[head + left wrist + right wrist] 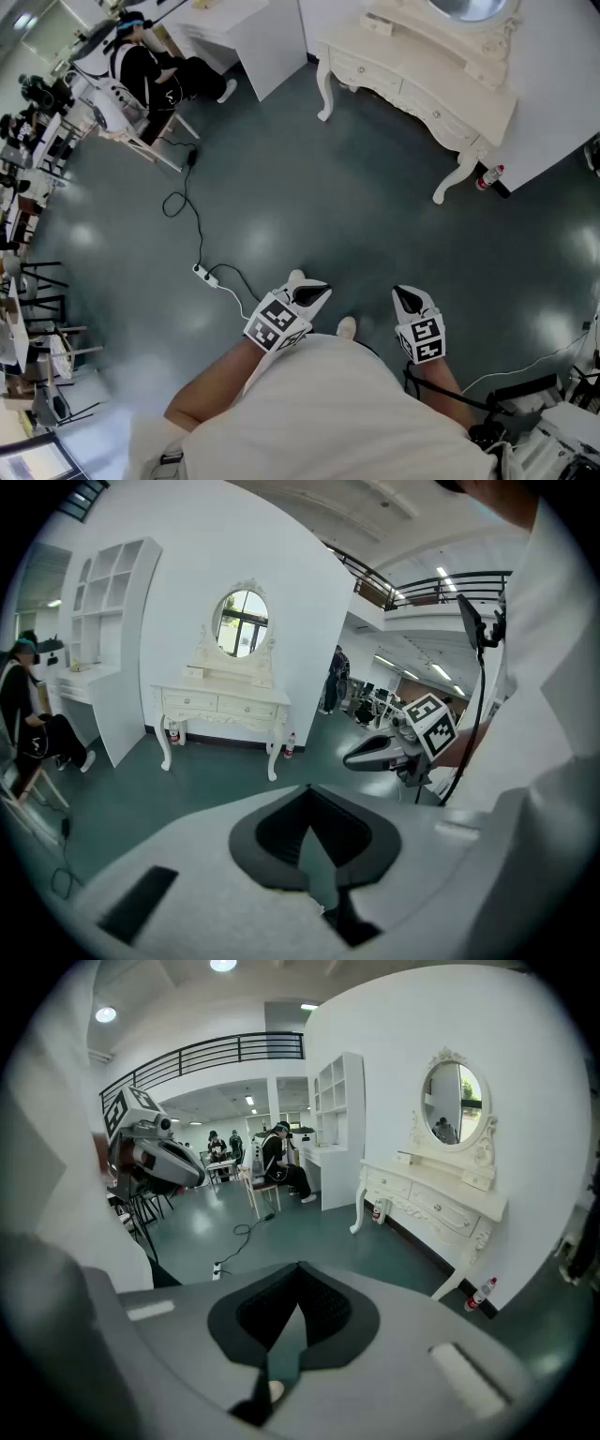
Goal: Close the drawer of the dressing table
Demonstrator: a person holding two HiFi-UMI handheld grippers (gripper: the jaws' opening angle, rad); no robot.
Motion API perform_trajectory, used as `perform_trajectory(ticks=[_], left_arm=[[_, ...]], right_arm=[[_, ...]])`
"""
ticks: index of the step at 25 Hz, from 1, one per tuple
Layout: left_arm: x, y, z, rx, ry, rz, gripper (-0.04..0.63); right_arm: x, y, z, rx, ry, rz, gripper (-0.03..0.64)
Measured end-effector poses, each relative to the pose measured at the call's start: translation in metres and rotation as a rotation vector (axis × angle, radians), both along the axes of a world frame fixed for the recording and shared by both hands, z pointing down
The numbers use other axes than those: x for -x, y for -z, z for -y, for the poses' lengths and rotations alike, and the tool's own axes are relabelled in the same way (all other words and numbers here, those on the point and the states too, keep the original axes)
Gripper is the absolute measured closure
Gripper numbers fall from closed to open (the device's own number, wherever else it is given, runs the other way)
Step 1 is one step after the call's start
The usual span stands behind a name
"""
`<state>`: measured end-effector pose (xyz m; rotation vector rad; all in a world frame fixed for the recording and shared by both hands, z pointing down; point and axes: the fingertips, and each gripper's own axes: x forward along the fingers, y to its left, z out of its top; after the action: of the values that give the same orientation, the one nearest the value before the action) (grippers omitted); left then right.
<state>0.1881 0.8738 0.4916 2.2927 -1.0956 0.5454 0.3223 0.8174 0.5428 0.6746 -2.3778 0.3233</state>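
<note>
The white carved dressing table (448,82) stands against the wall at the top right, a few steps away across the floor. Its oval mirror (454,1096) rises above two knobbed drawers (438,1207), and both fronts look flush from here. My left gripper (317,292) and right gripper (406,299) hang side by side low in the head view, close to my body, both pointing at the floor. The left gripper (307,790) is shut with nothing in it. The right gripper (300,1267) is likewise shut and holds nothing. Neither is near the table.
A red-capped bottle (487,176) stands by the table's right leg. A power strip with a black cable (204,274) lies on the floor ahead left. A seated person (155,75) and a white shelf desk (253,37) are at the far left. Equipment (553,412) crowds the lower right.
</note>
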Motion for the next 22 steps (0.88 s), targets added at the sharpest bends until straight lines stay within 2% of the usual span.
perform_trajectory(ticks=[4, 9, 12, 18, 20, 22], left_arm=[[0.033, -0.006, 0.016, -0.025, 0.004, -0.005, 0.594], [0.097, 0.006, 0.056, -0.083, 0.040, -0.022, 0.594], [0.143, -0.001, 0.070, -0.085, 0.063, -0.018, 0.594], [0.255, -0.023, 0.097, -0.066, 0.067, 0.042, 0.594], [0.293, -0.025, 0.099, -0.059, 0.077, 0.032, 0.594], [0.316, -0.021, 0.105, -0.061, 0.079, 0.014, 0.594]], right_arm=[[0.038, -0.008, 0.011, -0.012, 0.012, -0.005, 0.618], [0.103, -0.003, 0.046, -0.025, 0.047, -0.020, 0.618], [0.140, 0.002, 0.071, -0.045, 0.038, -0.007, 0.617], [0.221, 0.011, 0.116, -0.084, -0.033, 0.005, 0.615], [0.250, 0.018, 0.116, -0.082, -0.052, -0.014, 0.579], [0.271, 0.027, 0.118, -0.080, -0.058, -0.037, 0.572]])
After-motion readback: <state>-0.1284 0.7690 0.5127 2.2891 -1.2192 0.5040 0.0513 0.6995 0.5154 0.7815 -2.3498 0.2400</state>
